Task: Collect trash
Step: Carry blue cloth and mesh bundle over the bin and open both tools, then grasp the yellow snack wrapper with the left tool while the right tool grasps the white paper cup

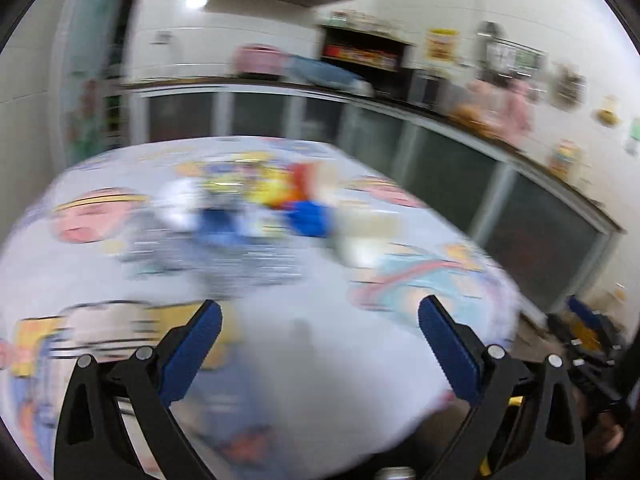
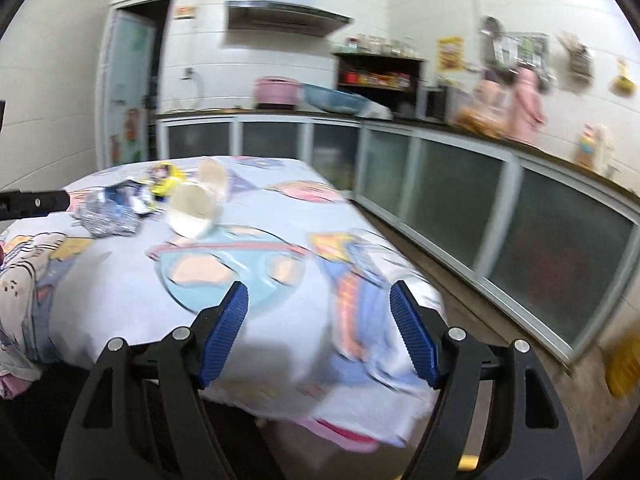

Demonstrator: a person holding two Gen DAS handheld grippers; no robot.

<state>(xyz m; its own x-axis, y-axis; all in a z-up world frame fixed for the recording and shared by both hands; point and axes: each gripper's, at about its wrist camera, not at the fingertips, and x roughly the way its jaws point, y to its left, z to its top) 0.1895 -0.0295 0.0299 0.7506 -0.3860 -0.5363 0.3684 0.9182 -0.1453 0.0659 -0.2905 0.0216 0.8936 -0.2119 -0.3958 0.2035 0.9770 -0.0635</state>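
A heap of trash lies on a table with a cartoon-print cloth point(image 2: 280, 280). In the right wrist view I see a silver foil bag point(image 2: 108, 212), a yellow wrapper point(image 2: 164, 184) and two paper cups on their sides point(image 2: 192, 212). The left wrist view is blurred and shows the heap point(image 1: 256, 204) as blue, yellow and red wrappers. My left gripper point(image 1: 320, 312) is open and empty, above the cloth, short of the heap. My right gripper point(image 2: 318, 296) is open and empty over the table's near right corner.
A kitchen counter with dark glass-fronted cabinets point(image 2: 440, 184) runs along the back and right. Pink point(image 2: 276, 90) and blue point(image 2: 332, 98) basins sit on it. A range hood point(image 2: 280, 12) hangs above. Bare floor point(image 2: 500, 340) lies right of the table. A yellow object point(image 2: 624, 364) sits at the far right.
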